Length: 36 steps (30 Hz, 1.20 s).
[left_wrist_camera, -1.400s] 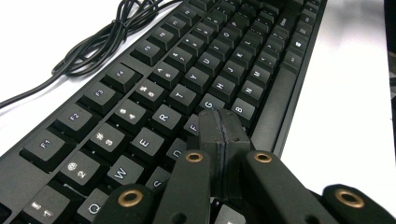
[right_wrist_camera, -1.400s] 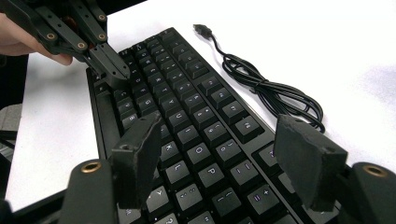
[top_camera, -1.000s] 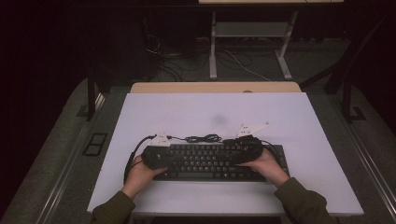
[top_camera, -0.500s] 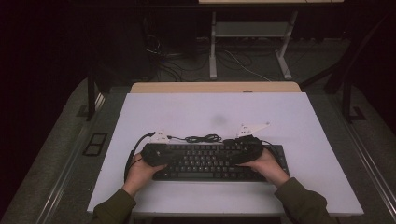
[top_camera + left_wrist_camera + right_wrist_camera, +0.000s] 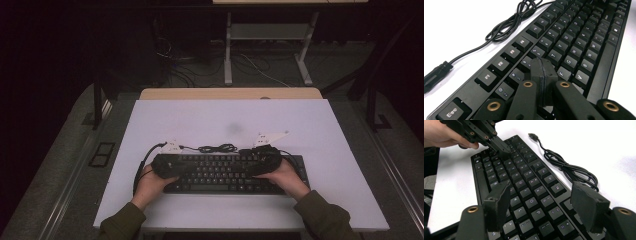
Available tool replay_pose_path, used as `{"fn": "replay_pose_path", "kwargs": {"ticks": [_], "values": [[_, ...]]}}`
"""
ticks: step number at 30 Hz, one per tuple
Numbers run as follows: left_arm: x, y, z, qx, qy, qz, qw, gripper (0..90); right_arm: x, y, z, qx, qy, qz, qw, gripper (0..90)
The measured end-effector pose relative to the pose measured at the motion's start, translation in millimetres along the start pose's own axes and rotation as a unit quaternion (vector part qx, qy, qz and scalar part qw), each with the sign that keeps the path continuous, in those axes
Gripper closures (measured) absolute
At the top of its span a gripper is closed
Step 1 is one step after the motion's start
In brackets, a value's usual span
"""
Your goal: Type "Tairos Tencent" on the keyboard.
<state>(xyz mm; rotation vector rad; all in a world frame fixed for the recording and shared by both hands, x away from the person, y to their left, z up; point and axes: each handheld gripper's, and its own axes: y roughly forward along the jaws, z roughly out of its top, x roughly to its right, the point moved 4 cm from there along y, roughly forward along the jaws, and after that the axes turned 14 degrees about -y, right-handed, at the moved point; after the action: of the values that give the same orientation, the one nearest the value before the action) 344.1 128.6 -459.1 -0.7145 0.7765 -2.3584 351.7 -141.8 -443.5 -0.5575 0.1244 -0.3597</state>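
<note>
Person's hands at near desk (image 5: 150, 130) edge, kbd (image 5: 220, 172) lying flat just ahead of them. Left tongs (image 5: 541, 67) pressed together, empty, tip over keys by 4/R. Right tongs (image 5: 544, 205) spread apart, empty, over kbd's right half. Kbd cable (image 5: 217, 148) coiled just behind, unplugged.

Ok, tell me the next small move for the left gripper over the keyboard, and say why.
Probably press the left gripper straight down onto the key beneath it. Its jaws are shut into one tip poised over the keyboard near the 4 and R keys, while the right gripper hangs open above the other end.
</note>
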Motion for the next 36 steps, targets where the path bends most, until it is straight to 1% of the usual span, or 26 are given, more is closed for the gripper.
{"fn": "replay_pose_path", "kwargs": {"ticks": [9,11,12,13,19,26,27,29,31,33,36], "values": [[-0.3,0.3,-0.2,-0.002,0.001,0.001,1.0,89.7,-0.3,0.1,0.1,0.0,0.0,0.0,1.0,31.9],[-0.4,0.8,-0.6,-0.004,0.0,0.001,1.0,89.7,-0.2,-0.1,0.2,0.0,-0.001,0.0,1.0,31.9],[-0.9,1.5,-1.2,-0.009,0.005,0.002,0.9999,89.7,-0.2,-0.1,0.2,0.0,-0.001,0.001,1.0,31.9],[-0.7,2.4,-1.5,-0.005,0.0,0.0,1.0,89.7,-0.2,-0.1,0.2,0.0,-0.001,0.0,1.0,31.9],[0.0,1.3,-0.4,-0.004,0.0,0.002,1.0,89.7,0.0,-0.3,0.4,0.001,-0.002,0.0,1.0,32.0],[3.4,-2.4,2.2,0.006,0.001,-0.003,1.0,89.7,-0.3,0.0,0.7,0.002,0.0,0.0,1.0,32.0],[4.3,-2.5,2.6,0.011,-0.004,-0.004,0.9999,89.7,-0.6,0.1,0.9,0.002,0.0,0.001,1.0,32.8],[4.5,-3.9,3.0,0.016,-0.006,-0.005,0.9998,89.6,-1.6,0.6,1.5,0.002,0.004,0.006,1.0,34.4],[3.9,-5.5,3.0,0.018,-0.008,-0.005,0.9998,88.9,-2.5,1.6,2.5,0.001,0.003,0.01,0.9999,38.8],[3.4,-6.3,3.0,0.023,-0.012,-0.005,0.9997,84.8,-4.1,3.3,4.1,0.002,0.004,0.013,0.9999,42.7],[3.2,-8.2,3.3,0.027,-0.012,-0.004,0.9996,79.2,-6.6,7.8,8.1,0.005,0.005,0.022,0.9997,51.6]]}}
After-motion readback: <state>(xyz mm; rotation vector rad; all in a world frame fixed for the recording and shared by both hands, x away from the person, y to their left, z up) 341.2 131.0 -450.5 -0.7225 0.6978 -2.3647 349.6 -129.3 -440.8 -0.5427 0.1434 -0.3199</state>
